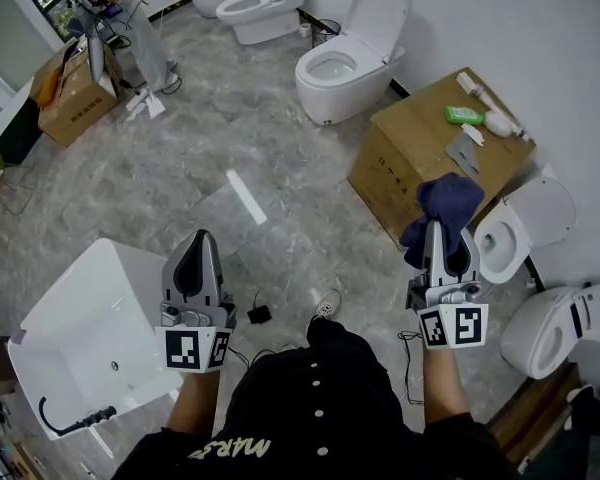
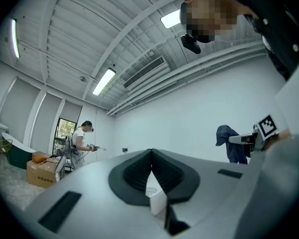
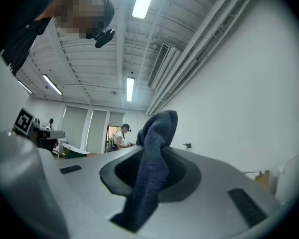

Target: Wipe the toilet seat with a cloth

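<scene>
Start with what holds things. The white tub (image 1: pixel 55 313) at your lower left has a black hose (image 1: pixel 78 424) lying along its near wall. The cardboard box (image 1: pixel 410 163) ahead on your right carries a green bottle (image 1: pixel 463 115) and a white bottle (image 1: pixel 500 122) on its top. A second cardboard box (image 1: pixel 75 96) sits far off at the upper left, beside another person (image 1: pixel 130 13).

Your right gripper (image 1: pixel 447 246) is clamped on the dark blue cloth (image 1: pixel 446 204). Its own view shows the cloth (image 3: pixel 152 168) pinched between the pads, one end poking up past the tips and the rest trailing down towards the camera. Your left gripper (image 1: pixel 198 243) has its jaws pressed together with nothing between them.

The head view alone shows the floor and the toilets. The nearest toilet (image 1: pixel 515 233) stands just right of the raised cloth with its lid up, and the cloth is in the air, not touching it. Another toilet (image 1: pixel 345 68) with its lid raised stands beyond the box.

The left gripper view adds a side look at the cloth (image 2: pixel 231 143) hanging from the right gripper against the white wall — and at ceiling lights.
</scene>
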### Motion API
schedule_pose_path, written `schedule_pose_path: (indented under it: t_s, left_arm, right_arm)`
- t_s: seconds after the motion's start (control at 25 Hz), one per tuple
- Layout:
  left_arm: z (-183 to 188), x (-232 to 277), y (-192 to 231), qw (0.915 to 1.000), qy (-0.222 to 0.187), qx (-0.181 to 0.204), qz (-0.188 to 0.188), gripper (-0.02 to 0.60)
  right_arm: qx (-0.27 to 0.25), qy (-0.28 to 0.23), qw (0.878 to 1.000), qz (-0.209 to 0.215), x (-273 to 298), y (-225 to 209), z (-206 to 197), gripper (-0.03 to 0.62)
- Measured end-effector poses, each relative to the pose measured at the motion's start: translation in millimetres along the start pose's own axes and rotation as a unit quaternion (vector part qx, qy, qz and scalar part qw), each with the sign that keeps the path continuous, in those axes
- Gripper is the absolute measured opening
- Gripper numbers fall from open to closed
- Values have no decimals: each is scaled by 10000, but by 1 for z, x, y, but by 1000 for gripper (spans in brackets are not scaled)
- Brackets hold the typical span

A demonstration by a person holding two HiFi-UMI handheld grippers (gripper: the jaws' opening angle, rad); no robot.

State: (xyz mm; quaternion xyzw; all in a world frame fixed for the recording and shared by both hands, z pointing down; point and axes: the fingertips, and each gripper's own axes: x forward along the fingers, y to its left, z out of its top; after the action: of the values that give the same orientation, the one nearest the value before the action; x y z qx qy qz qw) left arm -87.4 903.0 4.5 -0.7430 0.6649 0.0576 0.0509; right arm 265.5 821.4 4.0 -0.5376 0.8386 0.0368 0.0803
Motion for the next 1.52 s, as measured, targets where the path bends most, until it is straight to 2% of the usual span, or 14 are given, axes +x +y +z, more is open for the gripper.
schedule_pose_path:
  t_s: [0.36, 0.64, 1.04, 1.28, 1.52]
  left_arm:
    - [-10, 70, -7, 9997, 70, 98, 190, 11]
    - [-14, 98, -19, 9994, 110, 135, 287, 11]
    - [-30, 138, -12, 9998, 148, 89, 130, 11]
    - [-43, 198, 4, 9999, 13, -3, -114, 11]
    - [-57, 268, 38, 9997, -12, -57, -248, 11]
  right_arm:
    - [55, 43, 9999, 125, 63, -46, -18, 75]
    - [106, 63, 9998, 166, 87, -71, -29, 76]
    - [122, 61, 9999, 18, 113, -86, -38, 76]
    - [-111, 53, 9999, -58, 157, -91, -42, 76]
    - [-252, 53, 9995, -206, 226, -94, -49, 75]
